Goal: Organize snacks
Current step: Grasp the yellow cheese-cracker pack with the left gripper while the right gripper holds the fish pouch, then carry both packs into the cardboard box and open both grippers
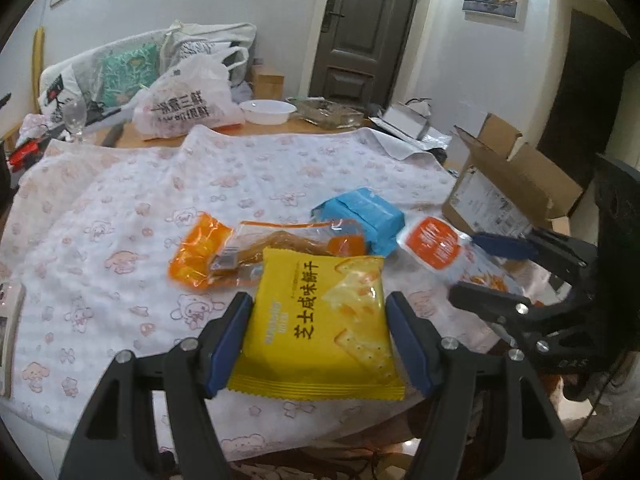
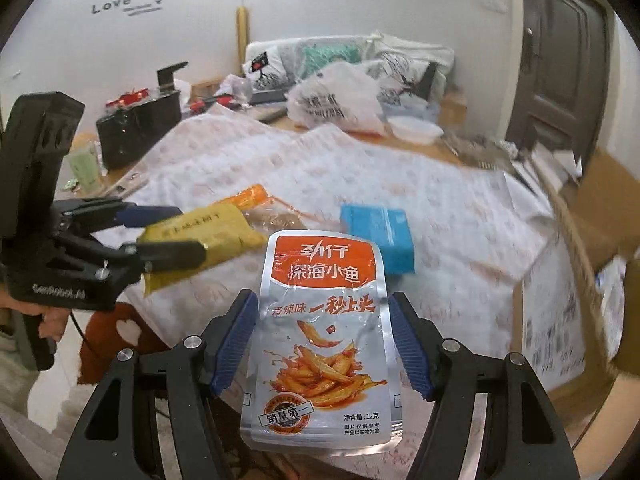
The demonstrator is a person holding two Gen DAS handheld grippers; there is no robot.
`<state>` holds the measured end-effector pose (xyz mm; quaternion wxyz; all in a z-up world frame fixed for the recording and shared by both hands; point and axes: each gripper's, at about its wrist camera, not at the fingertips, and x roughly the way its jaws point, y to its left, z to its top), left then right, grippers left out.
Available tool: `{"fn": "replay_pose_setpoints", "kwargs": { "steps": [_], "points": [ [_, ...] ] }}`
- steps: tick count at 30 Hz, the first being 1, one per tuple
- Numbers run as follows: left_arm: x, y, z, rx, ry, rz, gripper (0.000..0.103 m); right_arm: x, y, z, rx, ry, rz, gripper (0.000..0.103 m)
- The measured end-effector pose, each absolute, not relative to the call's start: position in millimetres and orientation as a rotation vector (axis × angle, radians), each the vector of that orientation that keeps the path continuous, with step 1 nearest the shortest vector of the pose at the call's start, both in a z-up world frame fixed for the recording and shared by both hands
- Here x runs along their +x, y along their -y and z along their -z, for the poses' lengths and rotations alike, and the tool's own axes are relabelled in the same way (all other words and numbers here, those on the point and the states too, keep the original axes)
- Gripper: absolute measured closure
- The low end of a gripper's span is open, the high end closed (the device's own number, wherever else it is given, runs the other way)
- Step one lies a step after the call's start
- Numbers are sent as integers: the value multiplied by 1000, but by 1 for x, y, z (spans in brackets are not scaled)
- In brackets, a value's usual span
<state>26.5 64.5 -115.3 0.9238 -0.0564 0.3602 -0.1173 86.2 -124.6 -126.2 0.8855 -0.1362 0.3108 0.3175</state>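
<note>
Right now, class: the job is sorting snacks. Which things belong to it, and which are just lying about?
Belong: yellow cracker packet, silver fish packet, blue packet, orange-ended clear packet, cardboard box.

Lying about: white plastic bag, white bowl, wine glass, cushions.

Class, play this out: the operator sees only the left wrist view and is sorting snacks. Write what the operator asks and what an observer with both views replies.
Operator: My left gripper clamps the yellow cracker packet. What does the right one hold?
Observer: The right gripper grips a silver fish snack packet with an orange top, its pads on both side edges.
Operator: What is printed on its lower half?
Observer: A picture of small fish in red sauce.
Operator: Anything on the table to my left that I cannot see?
Observer: A black box stands at the table's far left, a pale green cup beside it.
</note>
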Motion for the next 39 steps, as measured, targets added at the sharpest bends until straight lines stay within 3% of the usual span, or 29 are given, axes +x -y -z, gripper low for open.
{"fn": "replay_pose_setpoints", "kwargs": {
  "steps": [10, 22, 31, 39],
  "points": [
    [20, -75, 123, -140, -756, 196, 37, 92, 128, 136, -265, -699, -659, 39],
    [17, -69, 48, -125, -605, 191, 37, 86, 128, 68, -264, -530, -730, 39],
    [37, -3, -31, -13, -470, 294, 37, 91, 189, 15, -214, -404, -645, 39],
    [77, 100, -60, 74, -458, 476, 37, 110, 281, 5, -146, -393, -487, 39]
  ]
}}
